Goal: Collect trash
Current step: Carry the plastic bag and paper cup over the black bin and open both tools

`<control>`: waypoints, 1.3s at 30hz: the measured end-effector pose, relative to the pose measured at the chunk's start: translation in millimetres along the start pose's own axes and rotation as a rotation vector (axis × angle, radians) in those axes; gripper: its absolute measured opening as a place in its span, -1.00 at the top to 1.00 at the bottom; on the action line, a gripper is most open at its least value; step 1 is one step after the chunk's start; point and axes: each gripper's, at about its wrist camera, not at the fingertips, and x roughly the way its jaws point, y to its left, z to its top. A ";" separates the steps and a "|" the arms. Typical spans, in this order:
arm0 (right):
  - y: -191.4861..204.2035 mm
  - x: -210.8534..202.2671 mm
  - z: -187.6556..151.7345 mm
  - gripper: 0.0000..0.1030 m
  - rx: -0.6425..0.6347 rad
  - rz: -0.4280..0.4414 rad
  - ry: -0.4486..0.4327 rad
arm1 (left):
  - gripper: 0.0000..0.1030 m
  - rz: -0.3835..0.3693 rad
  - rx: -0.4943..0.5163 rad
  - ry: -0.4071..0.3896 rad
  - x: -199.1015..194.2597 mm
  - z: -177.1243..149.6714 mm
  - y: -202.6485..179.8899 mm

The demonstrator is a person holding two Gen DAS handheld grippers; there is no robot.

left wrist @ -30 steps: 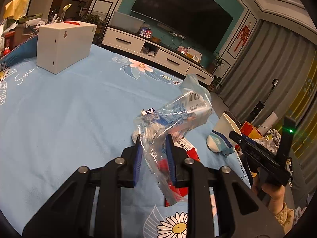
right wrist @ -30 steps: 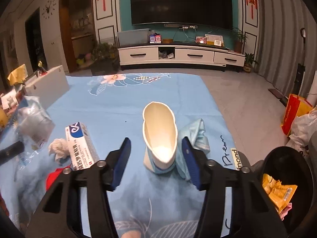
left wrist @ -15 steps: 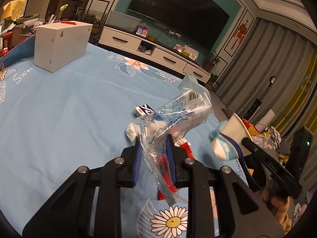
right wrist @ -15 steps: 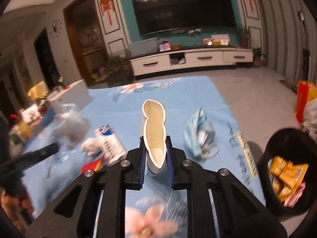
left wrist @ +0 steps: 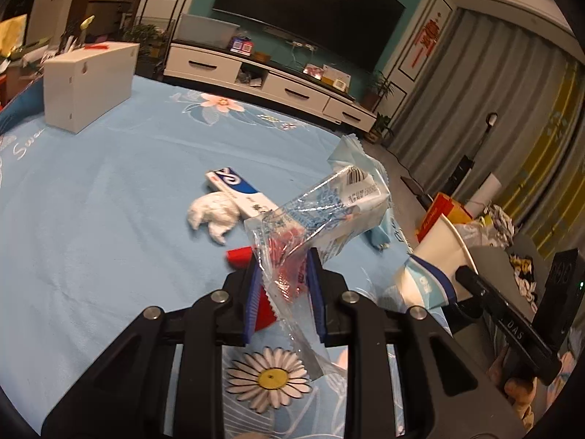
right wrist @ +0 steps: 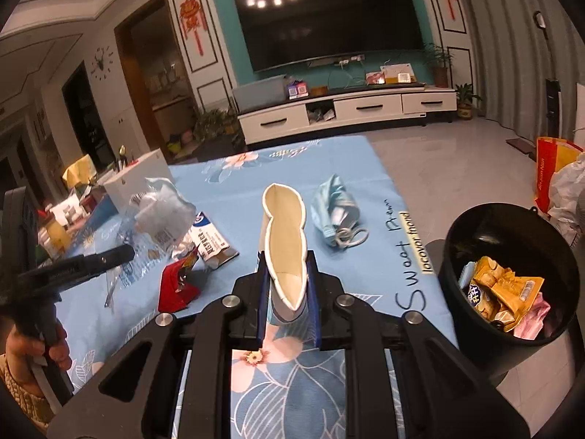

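Observation:
My left gripper (left wrist: 283, 292) is shut on a clear plastic wrapper (left wrist: 321, 208) with blue print, held above the blue floral cloth (left wrist: 109, 190). My right gripper (right wrist: 287, 292) is shut on a squashed white paper cup (right wrist: 285, 241), lifted off the cloth; the cup also shows in the left wrist view (left wrist: 435, 256). On the cloth lie a crumpled white tissue (left wrist: 214, 214), a blue-and-white toothpaste box (right wrist: 208, 243), a red wrapper (right wrist: 175, 287) and a light blue face mask (right wrist: 334, 216). A black trash bin (right wrist: 508, 278) with wrappers inside stands off the cloth's right edge.
A white box (left wrist: 89, 80) stands at the far left of the cloth. A TV cabinet (right wrist: 343, 109) lines the back wall. Bags (right wrist: 555, 179) and clutter lie on the floor to the right, beyond the bin.
My right gripper closed on the paper cup and lifted it off the cloth toward the right. My left gripper kept hold of the plastic wrapper and shifted slightly.

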 end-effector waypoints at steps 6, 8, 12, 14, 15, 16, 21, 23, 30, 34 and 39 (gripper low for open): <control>-18.9 -12.9 1.0 0.63 0.037 -0.021 -0.051 | 0.51 0.004 0.092 0.002 -1.0 0.2 -37.6; -30.3 -19.1 2.1 0.63 0.067 -0.028 -0.074 | 0.51 0.003 0.117 0.004 -0.7 -0.5 -50.0; -49.1 -26.9 0.1 0.63 0.112 -0.056 -0.099 | 0.51 -0.009 0.166 0.006 1.8 -2.5 -73.5; -57.6 -30.8 -0.1 0.63 0.134 -0.061 -0.111 | 0.51 -0.017 0.191 0.009 4.1 -3.9 -86.1; -61.2 -32.4 -0.3 0.63 0.143 -0.064 -0.117 | 0.51 -0.023 0.203 0.014 6.0 -4.9 -92.5; -65.0 -34.1 -0.8 0.63 0.152 -0.070 -0.122 | 0.51 -0.027 0.211 0.017 7.6 -4.6 -95.6; -84.4 -40.7 -2.8 0.63 0.197 -0.105 -0.146 | 0.51 -0.047 0.257 0.030 17.3 -6.3 -120.6; -90.8 -43.9 -3.9 0.63 0.211 -0.123 -0.158 | 0.51 -0.055 0.277 0.034 21.5 -6.4 -130.9; -113.2 -51.8 -7.5 0.62 0.248 -0.222 -0.201 | 0.51 -0.086 0.349 0.035 36.9 -9.5 -170.0; -129.2 -50.4 -10.8 0.62 0.284 -0.261 -0.218 | 0.50 -0.112 0.384 0.042 50.0 -13.4 -190.7; -148.8 -53.3 -14.9 0.61 0.334 -0.320 -0.234 | 0.50 -0.146 0.419 0.053 70.4 -14.6 -213.4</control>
